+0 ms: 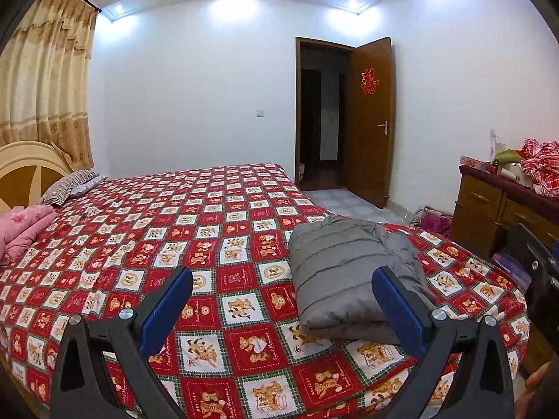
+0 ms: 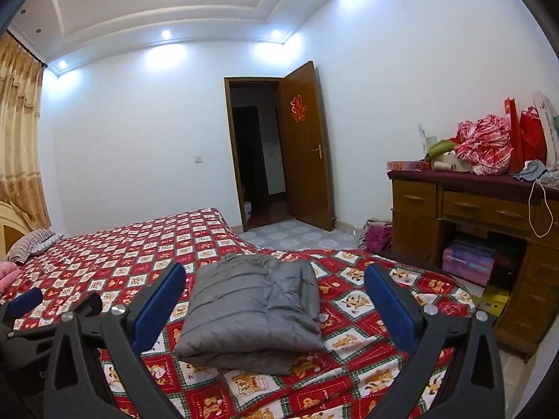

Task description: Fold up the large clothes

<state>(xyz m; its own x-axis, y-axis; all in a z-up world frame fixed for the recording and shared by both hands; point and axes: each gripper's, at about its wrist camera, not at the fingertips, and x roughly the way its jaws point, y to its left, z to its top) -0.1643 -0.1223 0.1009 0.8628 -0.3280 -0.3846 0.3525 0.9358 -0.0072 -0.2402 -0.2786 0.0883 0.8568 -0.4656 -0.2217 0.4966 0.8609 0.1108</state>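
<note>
A grey quilted jacket (image 1: 344, 276) lies folded into a compact rectangle near the foot corner of the bed (image 1: 167, 230); the right wrist view shows the jacket (image 2: 255, 309) straight ahead. My left gripper (image 1: 284, 277) is open and empty, held back from the bed edge, with the jacket behind its right finger. My right gripper (image 2: 276, 276) is also open and empty, its blue-padded fingers standing either side of the jacket without touching it. Part of the left gripper (image 2: 24, 302) shows at the left edge of the right wrist view.
The bed has a red checked cover with bear prints. A pink quilt (image 1: 22, 225) and a striped pillow (image 1: 68, 183) lie by the headboard. A wooden desk (image 2: 468, 223) piled with red cloth and bags stands to the right. An open door (image 2: 304, 146) is beyond.
</note>
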